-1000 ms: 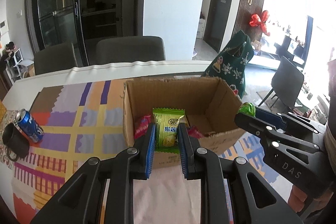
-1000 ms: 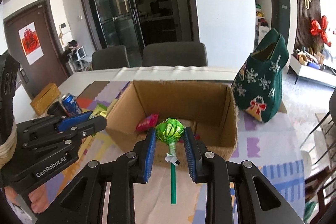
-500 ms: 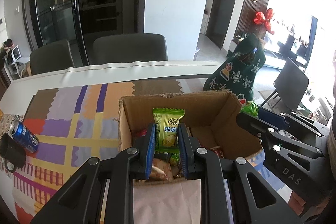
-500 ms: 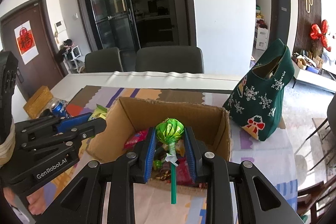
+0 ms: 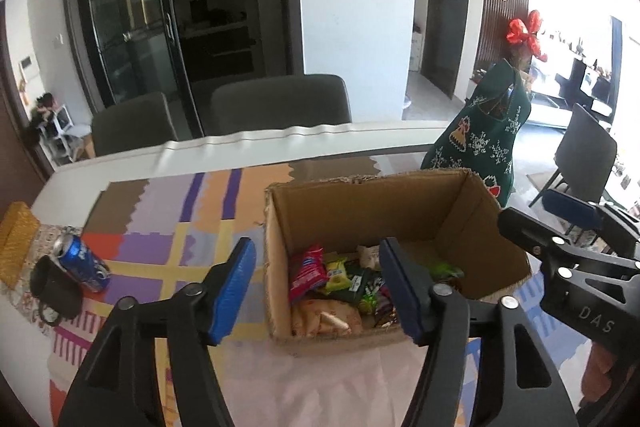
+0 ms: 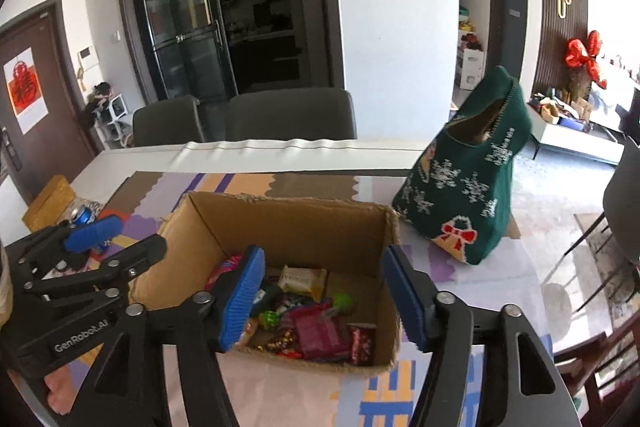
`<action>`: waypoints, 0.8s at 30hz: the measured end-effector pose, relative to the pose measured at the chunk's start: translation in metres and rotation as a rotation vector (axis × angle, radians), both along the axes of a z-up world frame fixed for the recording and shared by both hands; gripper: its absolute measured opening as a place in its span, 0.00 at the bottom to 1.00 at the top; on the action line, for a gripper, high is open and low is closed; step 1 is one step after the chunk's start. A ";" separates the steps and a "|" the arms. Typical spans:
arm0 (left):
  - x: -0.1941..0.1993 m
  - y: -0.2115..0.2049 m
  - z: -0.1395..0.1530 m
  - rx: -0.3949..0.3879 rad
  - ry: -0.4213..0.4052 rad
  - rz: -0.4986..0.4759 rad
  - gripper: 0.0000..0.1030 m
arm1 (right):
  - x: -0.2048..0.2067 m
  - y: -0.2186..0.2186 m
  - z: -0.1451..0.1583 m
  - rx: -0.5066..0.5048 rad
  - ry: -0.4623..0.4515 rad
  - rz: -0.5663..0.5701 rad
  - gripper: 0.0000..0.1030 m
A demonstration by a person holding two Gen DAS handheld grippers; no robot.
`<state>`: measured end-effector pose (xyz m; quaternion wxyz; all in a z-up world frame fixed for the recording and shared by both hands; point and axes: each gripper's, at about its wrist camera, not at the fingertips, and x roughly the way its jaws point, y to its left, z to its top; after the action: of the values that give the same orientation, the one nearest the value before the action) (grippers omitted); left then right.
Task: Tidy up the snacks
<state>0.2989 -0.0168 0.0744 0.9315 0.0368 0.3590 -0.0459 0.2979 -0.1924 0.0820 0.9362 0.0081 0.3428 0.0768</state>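
Left gripper (image 5: 320, 285) and right gripper (image 6: 324, 293): both w/ jaws wide apart, empty, above the box (image 6: 292, 223). Snacks (image 6: 316, 327) piled on box floor; near wall hides some, labels too blurry to read. Can (image 5: 82, 263) far left, partly behind a mug (image 5: 54, 287).

Two black handheld grippers with blue finger pads, held side by side. The left gripper (image 5: 320, 287) has its jaws spread wide, empty. The right gripper (image 6: 324, 297) is likewise spread wide, empty.
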 end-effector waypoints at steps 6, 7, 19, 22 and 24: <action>-0.037 0.001 0.008 0.016 -0.054 0.000 0.73 | -0.034 -0.002 0.003 -0.018 -0.036 -0.002 0.67; -0.045 0.001 0.010 0.018 -0.069 -0.002 0.76 | -0.042 -0.002 0.005 -0.018 -0.045 0.001 0.69; -0.122 0.005 0.027 0.044 -0.180 0.033 0.94 | -0.118 -0.006 0.021 -0.048 -0.144 -0.019 0.81; -0.141 0.004 0.027 0.046 -0.198 0.031 0.97 | -0.136 -0.007 0.022 -0.062 -0.163 -0.025 0.84; -0.153 0.004 0.027 0.049 -0.206 0.031 0.98 | -0.147 -0.007 0.021 -0.072 -0.165 -0.024 0.84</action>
<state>0.1464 -0.0127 0.1014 0.9628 0.0586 0.2630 -0.0189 0.1512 -0.1998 0.1035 0.9619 -0.0279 0.2667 0.0537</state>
